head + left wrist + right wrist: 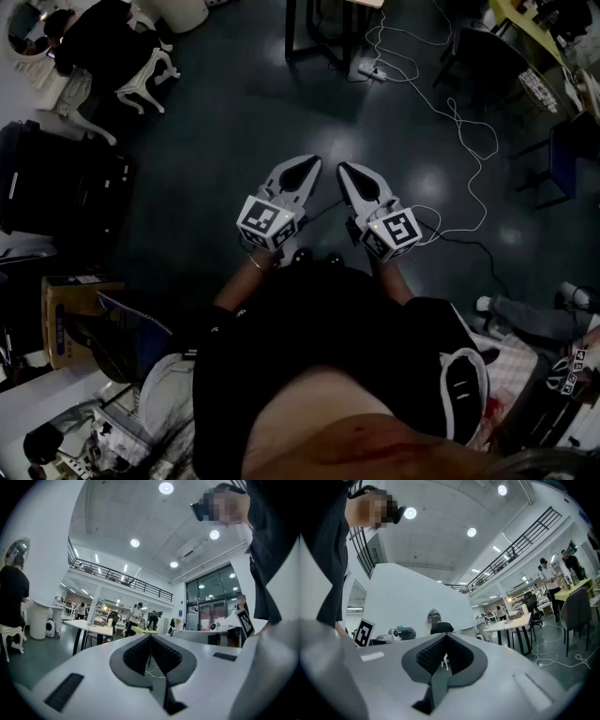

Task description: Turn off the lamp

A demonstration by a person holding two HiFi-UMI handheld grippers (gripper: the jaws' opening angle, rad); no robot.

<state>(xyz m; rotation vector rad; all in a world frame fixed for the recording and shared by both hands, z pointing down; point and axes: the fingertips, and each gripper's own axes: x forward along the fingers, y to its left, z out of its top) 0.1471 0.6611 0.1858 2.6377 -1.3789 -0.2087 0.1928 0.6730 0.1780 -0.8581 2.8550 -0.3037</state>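
The floor (225, 122) looks glossy; the left gripper (307, 162), smooth white plastic.

No words, brands or numbers can be read in any view. The cardboard box (80, 319), at eight o'clock in the head view, bears blue print too blurred to read. The left gripper (309, 164) and right gripper (345, 170) carry only black-and-white square marker patterns, not lettering.
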